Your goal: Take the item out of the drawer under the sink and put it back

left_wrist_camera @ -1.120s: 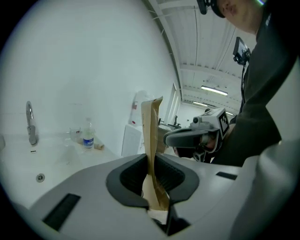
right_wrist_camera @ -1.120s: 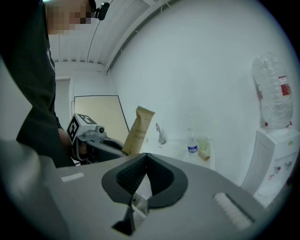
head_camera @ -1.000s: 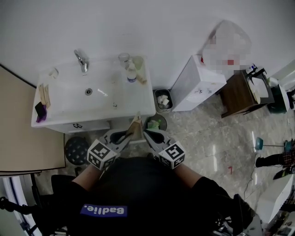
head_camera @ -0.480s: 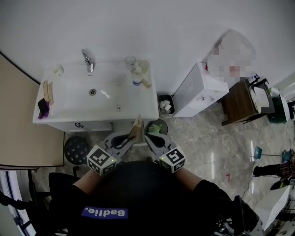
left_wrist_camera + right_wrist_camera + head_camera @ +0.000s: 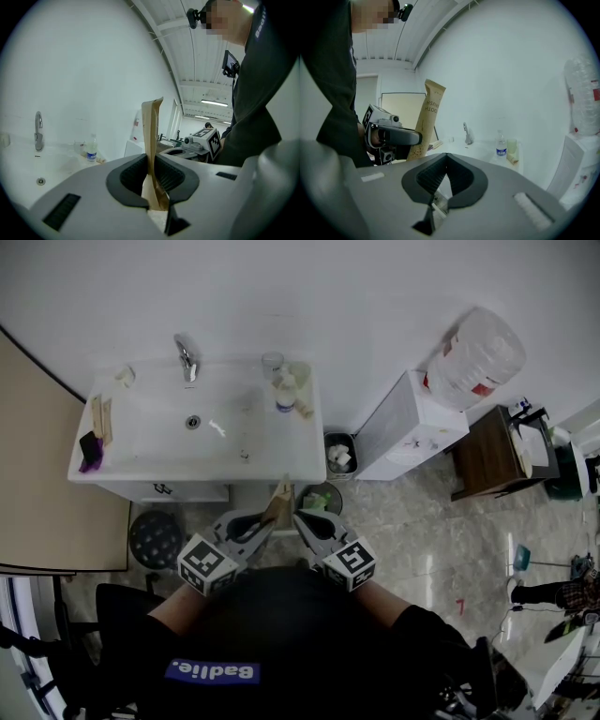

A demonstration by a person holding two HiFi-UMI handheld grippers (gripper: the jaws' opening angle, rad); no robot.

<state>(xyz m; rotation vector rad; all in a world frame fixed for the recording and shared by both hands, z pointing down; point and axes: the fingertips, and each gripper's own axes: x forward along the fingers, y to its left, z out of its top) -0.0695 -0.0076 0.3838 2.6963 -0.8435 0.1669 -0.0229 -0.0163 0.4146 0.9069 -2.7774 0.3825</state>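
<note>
A tall flat brown paper packet (image 5: pixel 277 501) stands upright between the pads of my left gripper (image 5: pixel 264 517), which is shut on its lower part. In the left gripper view the packet (image 5: pixel 151 136) rises well above the black pads (image 5: pixel 132 176). My right gripper (image 5: pixel 302 519) is close beside it on the right, shut with nothing in it. Its pads (image 5: pixel 461 176) meet in the right gripper view, where the packet (image 5: pixel 426 119) and left gripper (image 5: pixel 393 136) show at the left. Both grippers hover in front of the white sink vanity (image 5: pixel 159 489). The drawer itself is hidden.
The basin (image 5: pixel 262 457) carries a faucet (image 5: pixel 187 359), a small bottle (image 5: pixel 284 395) and a cup. Two small bins (image 5: pixel 338 452) (image 5: pixel 317 497) stand right of the vanity, then a white cabinet (image 5: pixel 408 427) with a water jug (image 5: pixel 473 357). A dark round stool (image 5: pixel 155 538) sits at the left.
The head view has drifted, so the sink sits a little further right and lower. Both grippers and the packet keep their places in front of the body.
</note>
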